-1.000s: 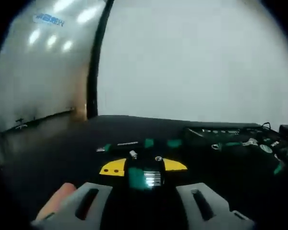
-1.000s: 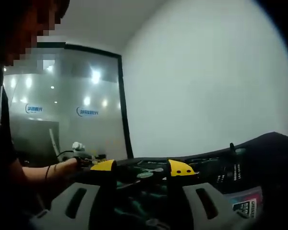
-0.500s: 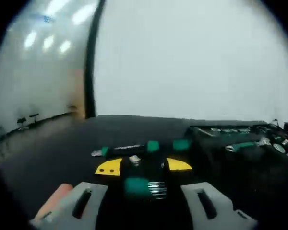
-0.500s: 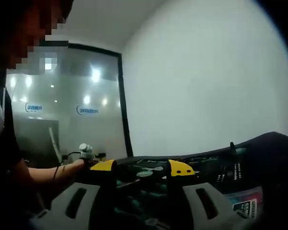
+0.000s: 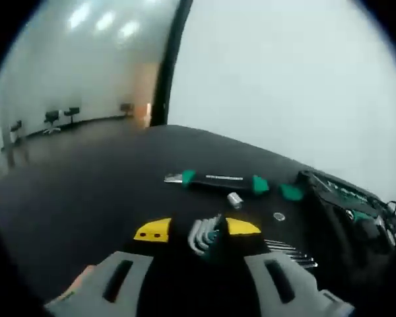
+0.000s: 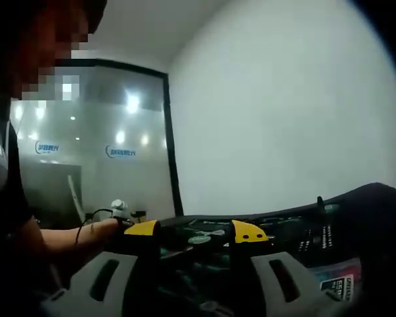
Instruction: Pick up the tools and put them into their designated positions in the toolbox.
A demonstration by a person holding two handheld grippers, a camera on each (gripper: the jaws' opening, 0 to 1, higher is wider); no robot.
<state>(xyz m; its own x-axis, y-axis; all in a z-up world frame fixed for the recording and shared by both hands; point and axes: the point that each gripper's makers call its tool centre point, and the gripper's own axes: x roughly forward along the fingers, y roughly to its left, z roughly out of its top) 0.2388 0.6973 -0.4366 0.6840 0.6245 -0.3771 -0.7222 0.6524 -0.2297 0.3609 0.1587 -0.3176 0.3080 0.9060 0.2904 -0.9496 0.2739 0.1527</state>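
Left gripper [image 5: 197, 230], jaws spread, hovers over a hex key set [image 5: 206, 234]; a ratchet handle [image 5: 214, 179] and sockets remain outside the toolbox [image 5: 346, 205]. Right gripper [image 6: 197, 232] waits, spread and empty.

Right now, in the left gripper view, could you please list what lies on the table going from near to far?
Hex key set → small socket → long green-tipped tool.

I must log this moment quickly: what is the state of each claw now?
Left claw: open, hovering over the hex key set.
Right claw: open, holding nothing.
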